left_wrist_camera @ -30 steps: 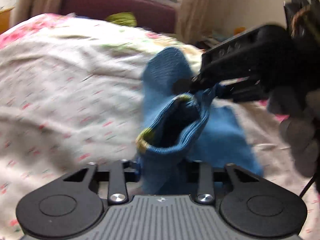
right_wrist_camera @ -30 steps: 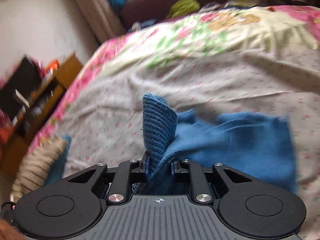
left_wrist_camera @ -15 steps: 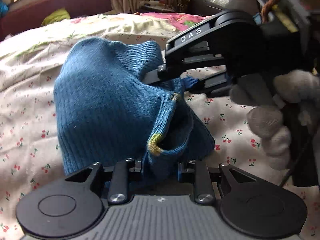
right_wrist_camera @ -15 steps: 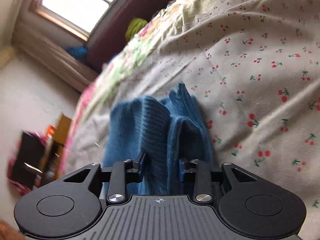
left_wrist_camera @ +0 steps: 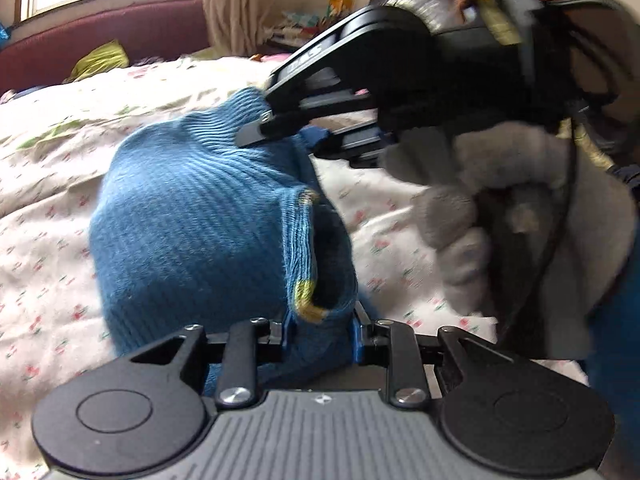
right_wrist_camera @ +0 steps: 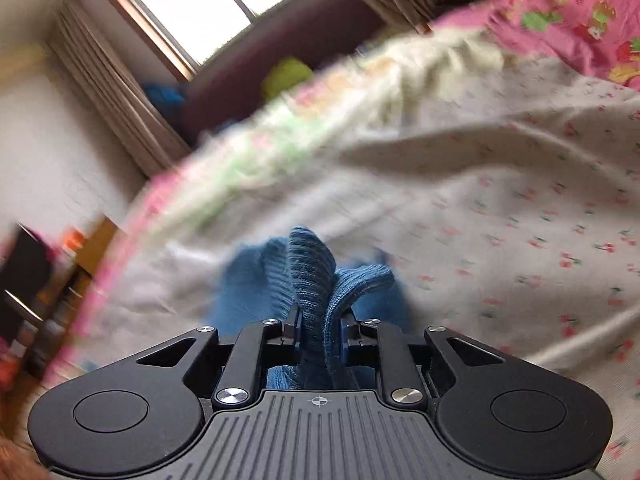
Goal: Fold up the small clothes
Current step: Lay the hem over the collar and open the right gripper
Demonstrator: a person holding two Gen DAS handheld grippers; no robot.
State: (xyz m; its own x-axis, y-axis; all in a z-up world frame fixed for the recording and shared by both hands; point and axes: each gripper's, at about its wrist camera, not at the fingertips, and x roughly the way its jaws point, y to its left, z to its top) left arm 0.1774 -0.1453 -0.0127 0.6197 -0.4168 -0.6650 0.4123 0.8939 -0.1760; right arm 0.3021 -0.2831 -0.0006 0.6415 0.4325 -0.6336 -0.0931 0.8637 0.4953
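My left claw (left_wrist_camera: 320, 330) is narrow and clamped on the cuff end of the blue knit garment (left_wrist_camera: 192, 232), yellow-edged opening sitting right betw. the pads; garment bulges up off the bed (left_wrist_camera: 48, 184), draped on the floral sheet. My right claw (right_wrist_camera: 319, 330) is also narrow, pinching a bunched ridge of the same blue knit; its jaws have just been closing, fabric betw. them throughout. From the left cam I see the right claw (left_wrist_camera: 280, 136) biting the far top edge of the garment, gloved hand (left_wrist_camera: 500, 200) behind it. Vs. a sec ago: garment was stretched thin and hanging betw. the two claws; now it's a rounder heap low on the bed, and both claws are closer together. Right view is blurred at the edges.
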